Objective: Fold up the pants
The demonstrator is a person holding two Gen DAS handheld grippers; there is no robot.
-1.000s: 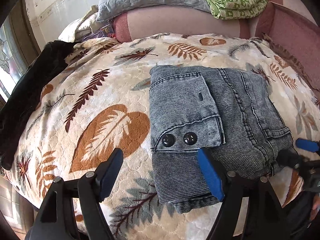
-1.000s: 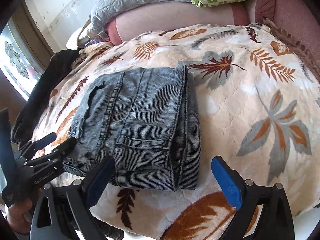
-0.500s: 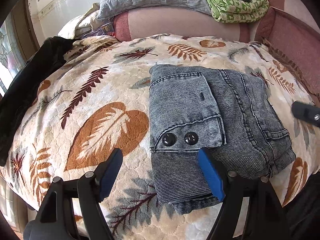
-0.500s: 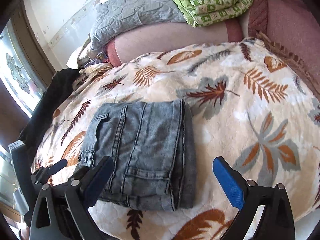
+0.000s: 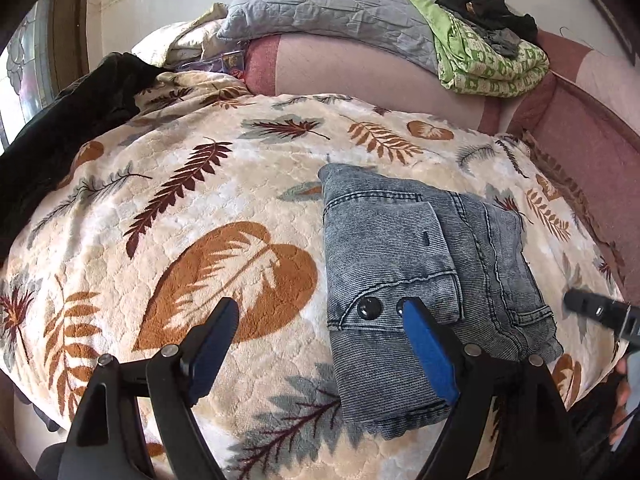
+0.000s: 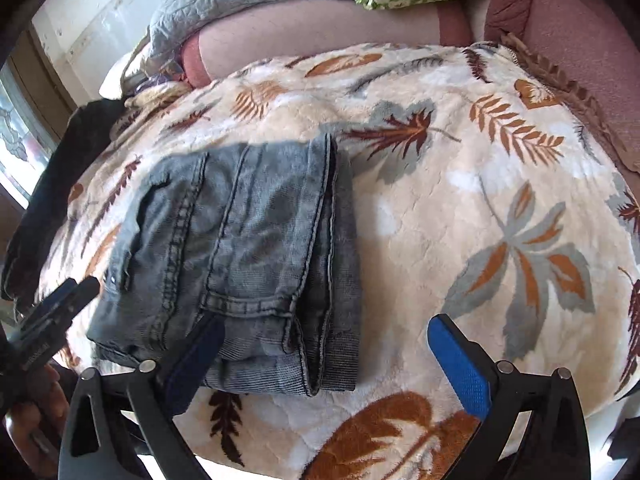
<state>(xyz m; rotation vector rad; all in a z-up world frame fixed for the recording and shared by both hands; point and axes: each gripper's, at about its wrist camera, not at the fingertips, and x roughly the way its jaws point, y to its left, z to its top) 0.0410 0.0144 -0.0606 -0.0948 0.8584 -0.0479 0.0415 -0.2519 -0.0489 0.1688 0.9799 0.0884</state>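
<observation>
Bed (image 5: 580, 184) wearing cream leaf-print blanket (image 5: 240, 208). Folded grey denim pants (image 5: 420, 264) lying flat on blanket, right of centre in left wrist view. Dark garment (image 5: 60, 140) draping over blanket's left edge.

I'm working in a home bedroom: a bed under a cream plush blanket printed with leaves (image 5: 168, 216), a grey quilted pillow (image 5: 320, 4) and folded green patterned bedding (image 5: 488, 60) along its far edge.

Daylit bed under a leaf-print blanket (image 5: 240, 208), pink headboard (image 5: 360, 76), patterned window (image 5: 24, 80) at left.
</observation>
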